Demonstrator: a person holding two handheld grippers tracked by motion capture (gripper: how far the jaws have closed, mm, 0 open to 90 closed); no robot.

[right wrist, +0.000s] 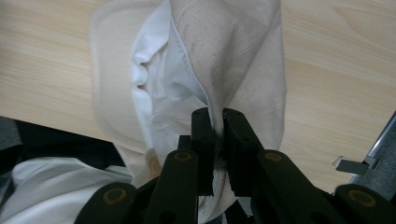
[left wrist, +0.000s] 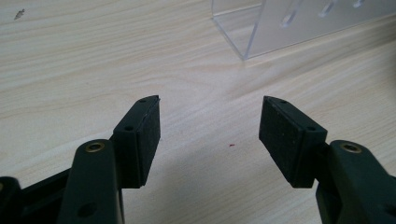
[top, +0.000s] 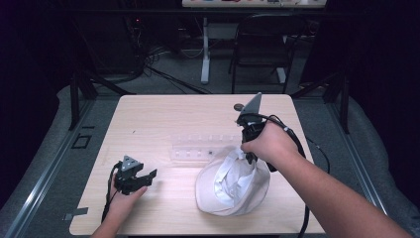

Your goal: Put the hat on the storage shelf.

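No brand or readable writing anywhere that I can spot. Nearest the person, the left gripper (top: 148,175) sits low over the table (top: 163,119) with its jaws spread wide and nothing between them, just bare wood and a tiny red speck under the gap in the left gripper view. A bit past it, ahead and off to the right, there's a clear tray (left wrist: 299,23); its far end is cut off by the top of that frame, so what's in it is hard to say.

Over on the other side, the right gripper (right wrist: 218,116) has its jaws pressed together on a fold of the white hat (top: 233,182), pinching the cloth right at a seam. The hat hangs from that pinch, the gripper pointing down over it, and its lower edge looks to rest on the table near the front, though I can't be sure. In the high view the person's hand covers the pinch itself. The hat's inside looks a bit grubby. Far behind the table there's a chair (top: 262,44), mostly lost in the dark.
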